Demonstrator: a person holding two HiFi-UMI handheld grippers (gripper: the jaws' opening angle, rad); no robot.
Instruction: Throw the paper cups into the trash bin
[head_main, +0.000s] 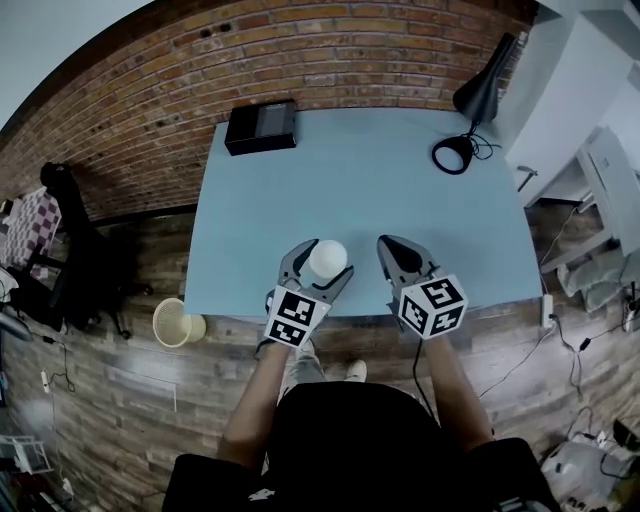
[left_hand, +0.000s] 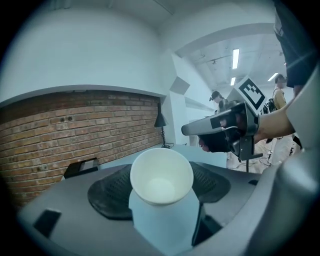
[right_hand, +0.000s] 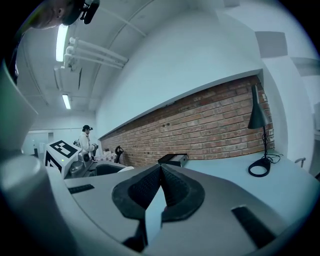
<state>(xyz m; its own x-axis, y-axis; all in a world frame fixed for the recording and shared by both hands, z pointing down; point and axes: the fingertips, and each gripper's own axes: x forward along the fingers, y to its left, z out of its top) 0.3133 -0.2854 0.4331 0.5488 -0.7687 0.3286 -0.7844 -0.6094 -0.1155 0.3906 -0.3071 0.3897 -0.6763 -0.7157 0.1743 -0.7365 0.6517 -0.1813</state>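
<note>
paper cup (left_hand: 161, 176) was clamped between pads of left gripper (head_main: 318, 268), above near table (head_main: 400, 180) edge. right gripper (right_hand: 160, 170) was closed, empty. trash bin (head_main: 172, 322) stood on floor, well left. risk: thin wall buckling under squeeze, cup slipping out short of bin.
</note>
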